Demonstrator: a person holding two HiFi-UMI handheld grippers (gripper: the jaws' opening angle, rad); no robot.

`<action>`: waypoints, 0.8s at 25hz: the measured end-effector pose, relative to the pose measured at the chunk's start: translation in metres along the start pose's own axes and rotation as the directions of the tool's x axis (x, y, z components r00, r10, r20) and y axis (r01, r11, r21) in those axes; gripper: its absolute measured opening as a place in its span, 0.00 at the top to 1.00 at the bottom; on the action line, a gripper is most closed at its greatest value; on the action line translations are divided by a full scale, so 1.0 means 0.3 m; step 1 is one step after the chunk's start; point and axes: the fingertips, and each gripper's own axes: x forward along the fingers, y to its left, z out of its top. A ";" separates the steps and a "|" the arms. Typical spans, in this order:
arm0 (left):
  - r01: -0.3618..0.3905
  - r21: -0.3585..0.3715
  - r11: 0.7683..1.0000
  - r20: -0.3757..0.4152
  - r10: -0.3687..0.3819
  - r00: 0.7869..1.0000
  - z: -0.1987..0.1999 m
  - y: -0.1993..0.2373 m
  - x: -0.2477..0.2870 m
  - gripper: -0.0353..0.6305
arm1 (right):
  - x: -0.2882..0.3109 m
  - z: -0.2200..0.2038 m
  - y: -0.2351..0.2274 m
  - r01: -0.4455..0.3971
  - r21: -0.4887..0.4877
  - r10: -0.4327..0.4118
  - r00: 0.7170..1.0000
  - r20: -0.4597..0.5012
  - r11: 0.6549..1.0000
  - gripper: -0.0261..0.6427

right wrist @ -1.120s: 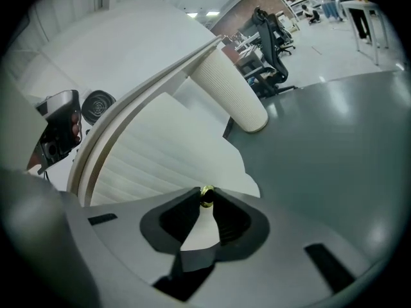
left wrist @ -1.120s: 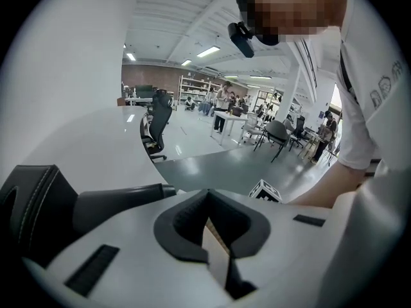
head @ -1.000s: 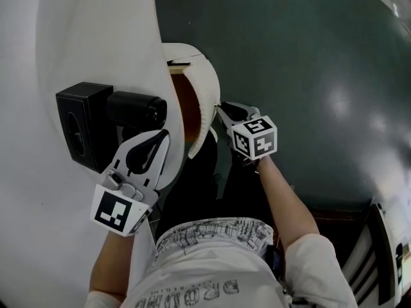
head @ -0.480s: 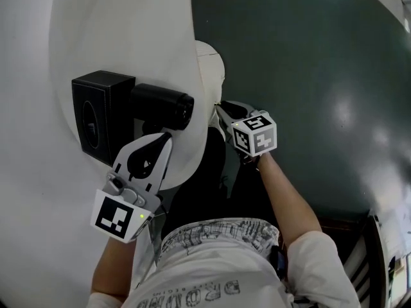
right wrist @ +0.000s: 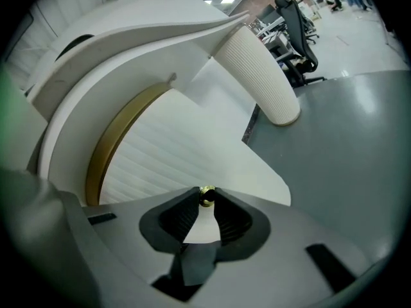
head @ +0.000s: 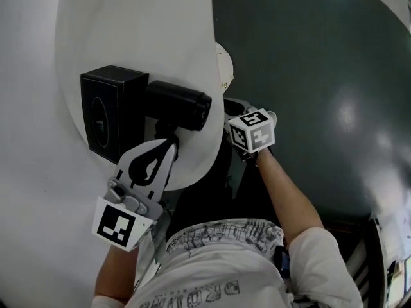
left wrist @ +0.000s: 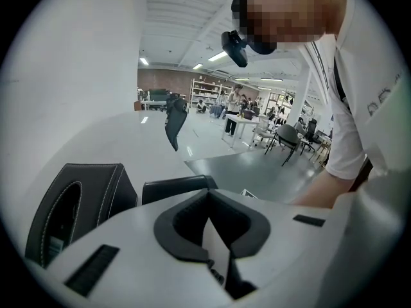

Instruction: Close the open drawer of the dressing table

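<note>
The dressing table's white top (head: 135,37) fills the left of the head view. Its rounded drawer front (head: 223,66) peeks out only slightly from under the top. In the right gripper view the ribbed white drawer front (right wrist: 167,159) with a gold band (right wrist: 112,140) lies close ahead. My right gripper (right wrist: 206,201) is shut on the drawer's small brass knob (right wrist: 206,196), its jaws having eased a little wider. In the head view it (head: 230,105) reaches under the table edge. My left gripper (head: 171,142) hovers shut and empty over the top, near a black cylinder (head: 176,104).
A black box (head: 109,111) stands on the top beside the cylinder; both show in the left gripper view, the box (left wrist: 74,210) at left. A white ribbed leg (right wrist: 260,76) drops to the dark green floor (head: 321,56). Office chairs (right wrist: 295,31) stand far off.
The drawer has slid in under the table top; its brown inside no longer shows. The right gripper went in with it. The left gripper moved a little farther over the top.
</note>
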 end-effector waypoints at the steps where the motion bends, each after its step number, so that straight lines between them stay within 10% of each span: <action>1: 0.000 -0.001 1.000 0.000 0.000 1.000 0.000 0.001 -0.004 0.92 | 0.005 0.002 0.002 -0.001 0.001 0.001 1.000 0.001 1.000 0.84; 20: 0.018 0.020 1.000 0.034 -0.019 0.999 0.017 -0.003 -0.011 0.92 | -0.037 0.040 0.002 0.019 0.017 -0.019 1.000 0.015 1.000 0.79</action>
